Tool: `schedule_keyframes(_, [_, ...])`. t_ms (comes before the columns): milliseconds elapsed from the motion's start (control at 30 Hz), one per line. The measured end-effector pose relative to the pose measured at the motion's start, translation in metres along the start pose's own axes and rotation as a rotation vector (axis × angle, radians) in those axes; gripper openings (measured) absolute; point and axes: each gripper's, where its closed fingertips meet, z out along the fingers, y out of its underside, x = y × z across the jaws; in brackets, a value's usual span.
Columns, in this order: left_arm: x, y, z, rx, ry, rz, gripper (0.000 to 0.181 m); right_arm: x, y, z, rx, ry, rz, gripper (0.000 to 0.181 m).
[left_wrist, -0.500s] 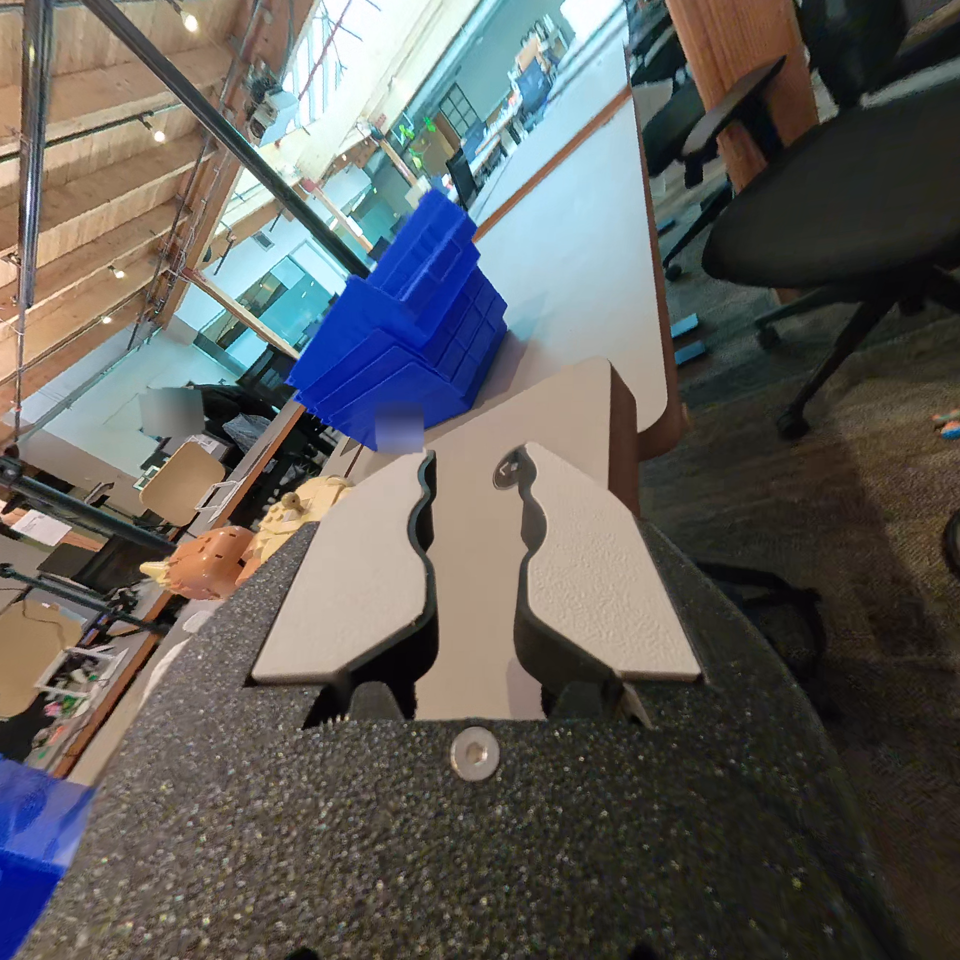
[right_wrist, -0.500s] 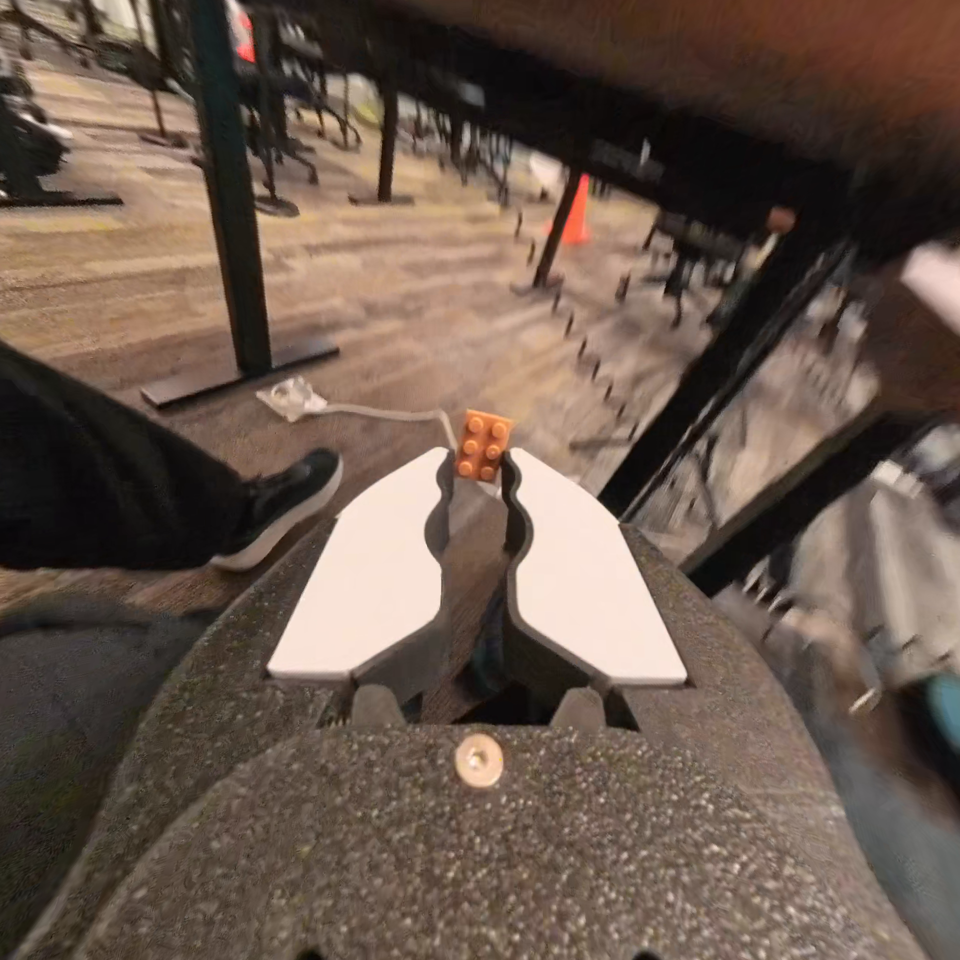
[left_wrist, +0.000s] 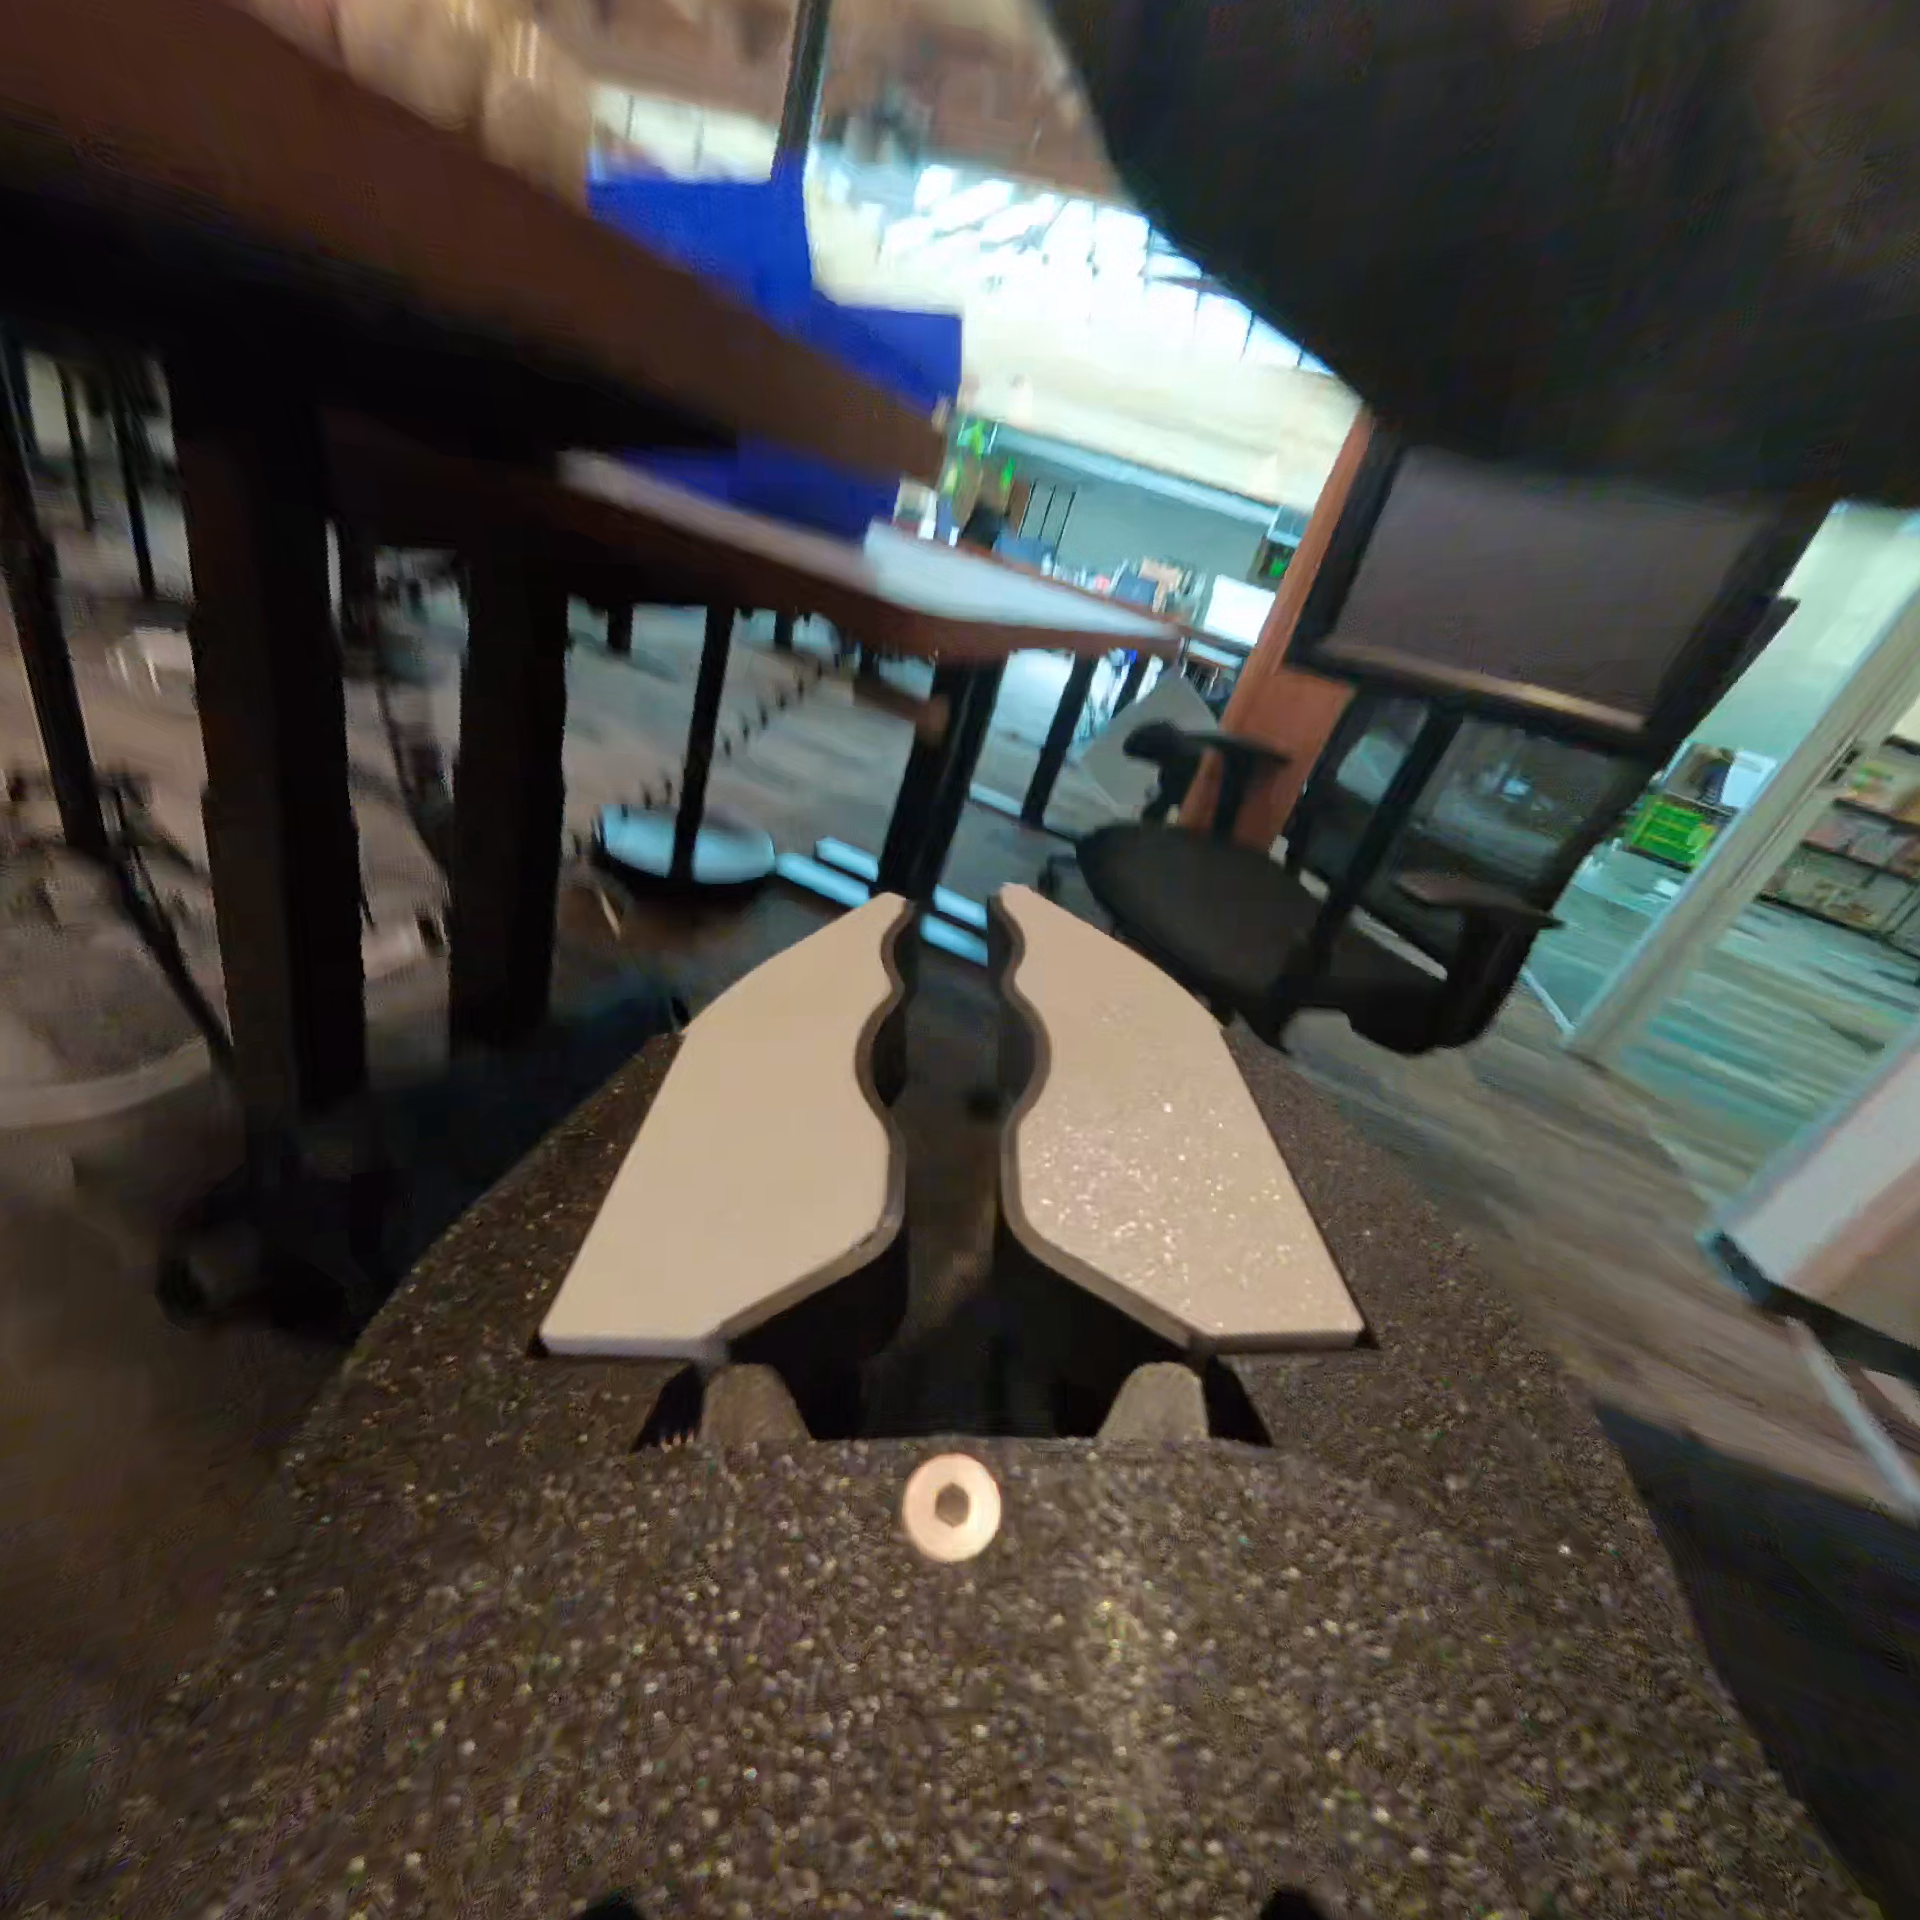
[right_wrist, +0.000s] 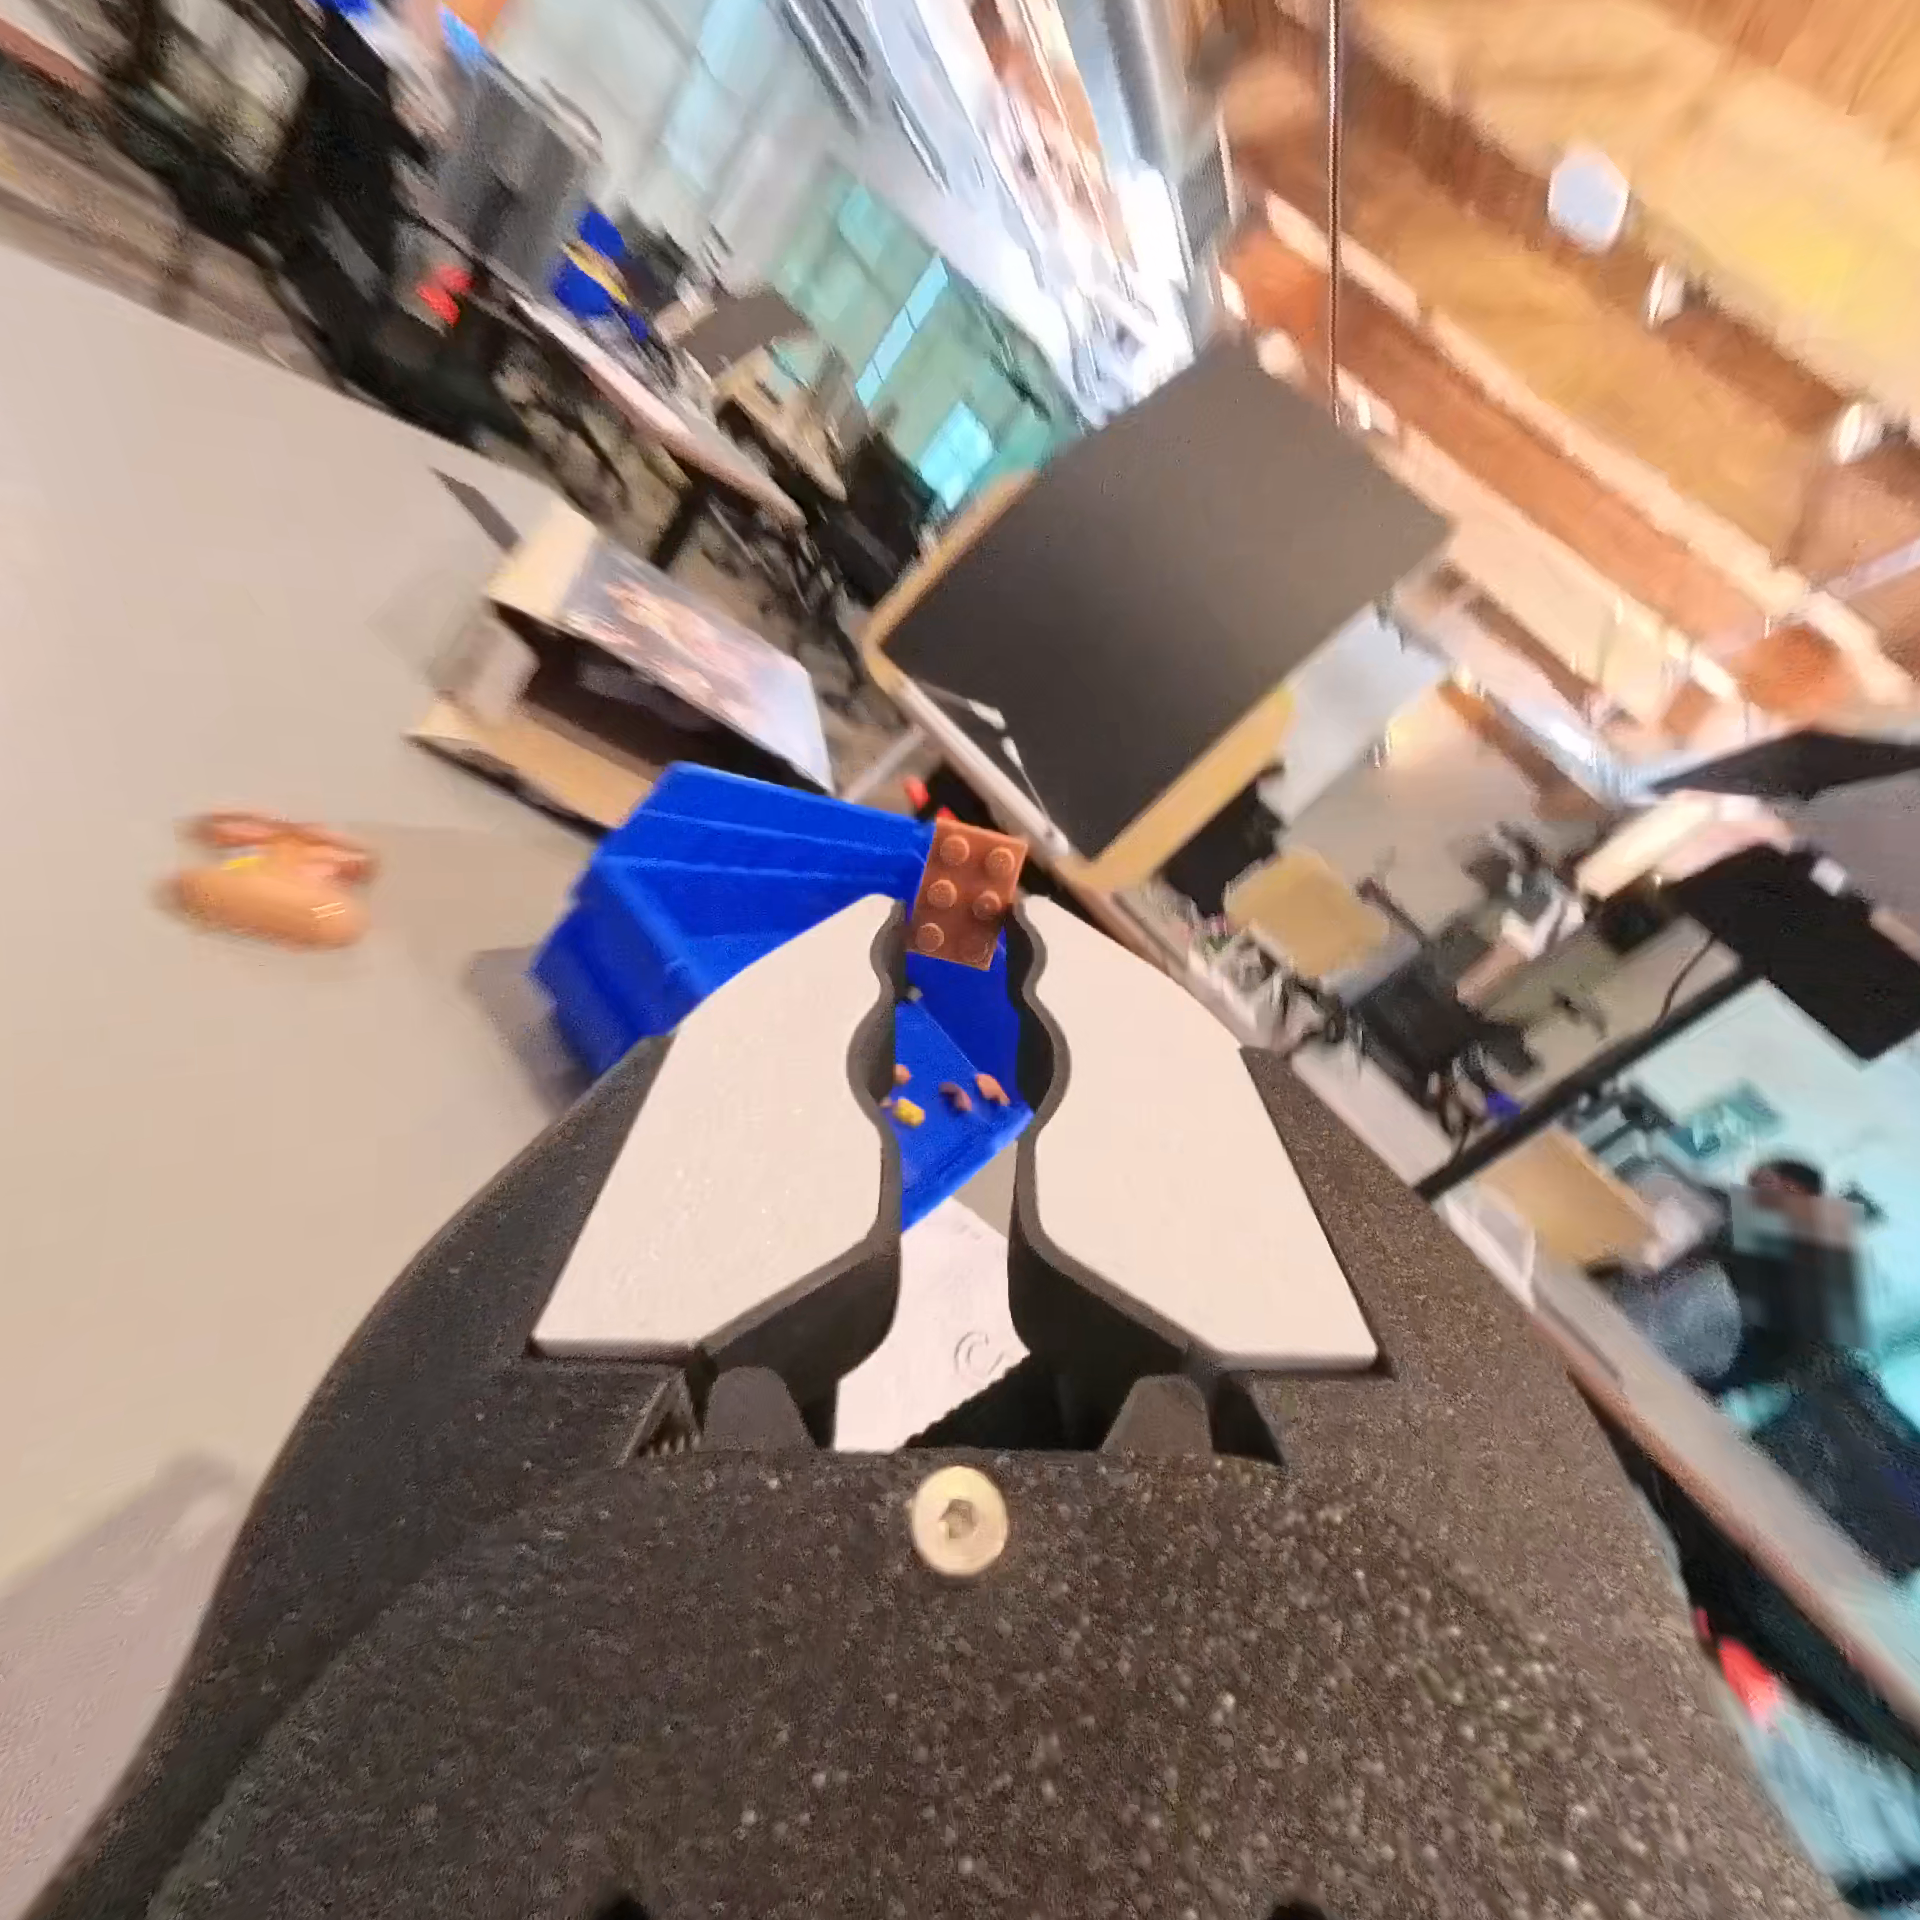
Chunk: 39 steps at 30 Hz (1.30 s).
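1. Grey counter (right_wrist: 208, 644) fills the left of the right wrist view, with a blurred open workspace of desks, dark screens and a wooden ceiling behind it
2. Right gripper (right_wrist: 961, 914): its jaws are nearly closed and pinch a small orange studded brick (right_wrist: 964, 896) at their very tips; the brick is tilted, studs facing the camera
3. Blue bins (right_wrist: 727, 904), stacked, stand on the counter just behind the brick; the lowest bin, seen through the gap between the jaws, has several small orange and yellow pieces (right_wrist: 940, 1096) lying in it
4. A white sheet (right_wrist: 935, 1320) lies on the counter near the bins, on the camera's side of them
5. A blurred orange toy (right_wrist: 272, 878) lies on the counter, well apart from the bins, to their left
6. A person (right_wrist: 1787, 1278), blurred, is far to the right of the bins, beyond the counter's edge
7. Left gripper (left_wrist: 951, 920): its jaws stand a narrow way apart and grip nothing; carpeted floor (left_wrist: 1455, 1143) shows through the gap
8. In the left wrist view the camera is below the level of the brown-edged counter (left_wrist: 520, 260), on which blurred blue bins (left_wrist: 769, 239) rest
9. A black office chair (left_wrist: 1278, 914) stands on the floor to the right of the left gripper, beyond its tips; dark table legs (left_wrist: 270, 748) stand to its left
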Motion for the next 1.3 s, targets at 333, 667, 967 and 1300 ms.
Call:
schedule_keyframes(333, [-0.04,0.119,-0.108,-0.327,0.002,-0.31,0.017,-0.07,0.053,0.015,-0.029,-0.004,0.383,0.049])
schedule_keyframes(667, [-0.047,0.182,-0.161,-0.519,-0.039,-0.483,0.02,-0.395,0.234,-0.196,-0.268,-0.556,0.382,0.032])
schedule_keyframes(967, [-0.063,0.207,-0.138,-0.543,-0.054,-0.652,0.012,-0.514,0.653,-0.42,-1.113,-0.258,1.231,0.02])
schedule_keyframes(1300, [-0.058,0.25,-0.097,-0.621,-0.028,-0.771,0.001,-0.576,0.789,-0.494,-1.43,-0.19,1.105,0.032])
